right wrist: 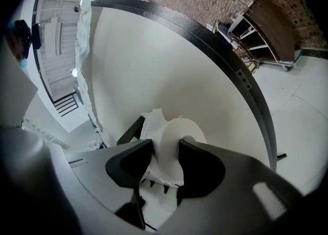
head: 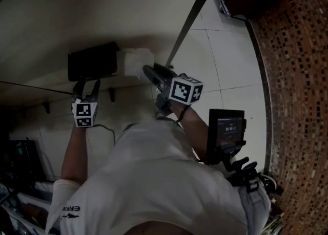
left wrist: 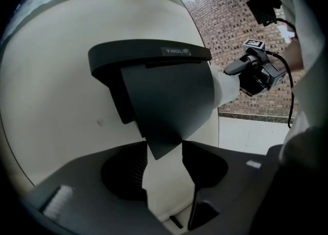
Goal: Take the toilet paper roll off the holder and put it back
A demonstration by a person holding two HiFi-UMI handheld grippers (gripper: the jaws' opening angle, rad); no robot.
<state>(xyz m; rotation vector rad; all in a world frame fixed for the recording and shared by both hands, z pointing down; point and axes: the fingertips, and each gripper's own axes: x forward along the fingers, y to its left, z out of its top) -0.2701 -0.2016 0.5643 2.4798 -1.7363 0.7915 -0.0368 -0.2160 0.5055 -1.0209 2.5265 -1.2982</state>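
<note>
Left gripper (left wrist: 165, 149): jaws spread wide, nothing pinched. The lower corner of the black holder (left wrist: 154, 90) flap hangs down into the gap between them; contact with either jaw not clear. Right gripper (right wrist: 165, 147): jaws closed on the toilet paper roll (right wrist: 171, 136), one outside its white wall, the other at the core opening, a torn edge of paper sticking up behind. Head view puts the roll at the holder's right end, just beside the black cover and against the pale wall (left wrist: 51, 101), my right gripper pointing in at it from the right. Writing: small pale lettering on the front edge of the holder's lid (left wrist: 177, 51), reads roughly "YWELL", not certain. Sleeve print (head: 72, 209) on my white shirt, upside down, looks like "ERKE". Beyond: brick-patterned surface (left wrist: 230, 19).
</note>
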